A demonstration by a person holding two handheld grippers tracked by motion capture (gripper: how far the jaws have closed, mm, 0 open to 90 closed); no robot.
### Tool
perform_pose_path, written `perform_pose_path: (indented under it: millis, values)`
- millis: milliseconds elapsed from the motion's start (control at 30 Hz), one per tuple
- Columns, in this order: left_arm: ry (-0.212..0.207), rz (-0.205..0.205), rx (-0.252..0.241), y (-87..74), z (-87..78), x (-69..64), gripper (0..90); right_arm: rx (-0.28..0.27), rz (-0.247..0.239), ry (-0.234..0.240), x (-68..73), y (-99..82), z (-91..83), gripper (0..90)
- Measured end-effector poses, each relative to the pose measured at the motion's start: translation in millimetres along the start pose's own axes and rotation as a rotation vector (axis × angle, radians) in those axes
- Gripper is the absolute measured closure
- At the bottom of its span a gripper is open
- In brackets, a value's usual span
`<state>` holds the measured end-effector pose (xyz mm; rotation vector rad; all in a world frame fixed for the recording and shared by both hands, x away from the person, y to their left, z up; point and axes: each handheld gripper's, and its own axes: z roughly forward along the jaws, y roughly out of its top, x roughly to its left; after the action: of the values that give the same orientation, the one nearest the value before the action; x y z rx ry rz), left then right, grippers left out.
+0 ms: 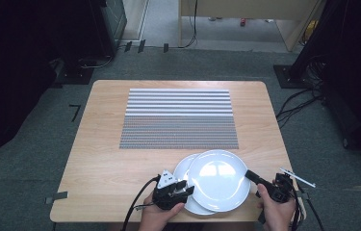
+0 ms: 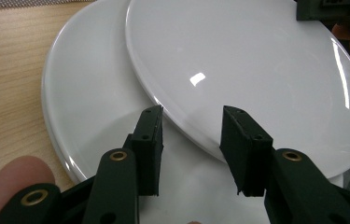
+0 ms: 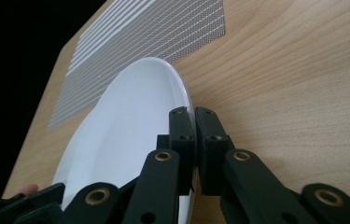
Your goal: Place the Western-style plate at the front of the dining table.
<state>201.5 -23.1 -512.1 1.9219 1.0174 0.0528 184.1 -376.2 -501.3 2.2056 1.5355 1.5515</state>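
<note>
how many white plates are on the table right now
2. The lower plate lies on the table's near edge; the upper plate overlaps it, its rim pinched by the right tongs. Any further plate beneath would be hidden.

black tool (image 1: 186, 186) jaws with brass-ringed screw holes.

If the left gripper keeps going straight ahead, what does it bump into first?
Most likely the top plate: its rim already sits between the open jaws of the left gripper, above the bottom plate. Depth is hard to judge.
</note>
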Motion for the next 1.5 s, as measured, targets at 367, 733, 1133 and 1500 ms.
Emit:
perform_pose_path:
  millis: [367, 733, 1133, 1500]
  values:
    - [-0.025, -0.05, 0.002, 3.3, 0.4, 3.0, 54.7, -0.057, -0.032, -0.013, -7.4, 12.0, -15.6, 87.7]
    - [-0.117, -0.154, 0.006, 6.7, 7.6, 6.2, 48.7, -0.061, -0.048, -0.025, -8.3, 11.2, -12.8, 87.1]
    - [-0.111, -0.174, 0.025, 11.5, 11.8, 2.9, 47.8, -0.053, -0.043, -0.034, -10.4, 9.6, -8.1, 86.2]
    - [-0.134, -0.188, 0.07, 19.3, 20.4, -1.0, 47.9, -0.033, 0.022, -0.004, -22.7, 9.9, -3.0, 85.7]
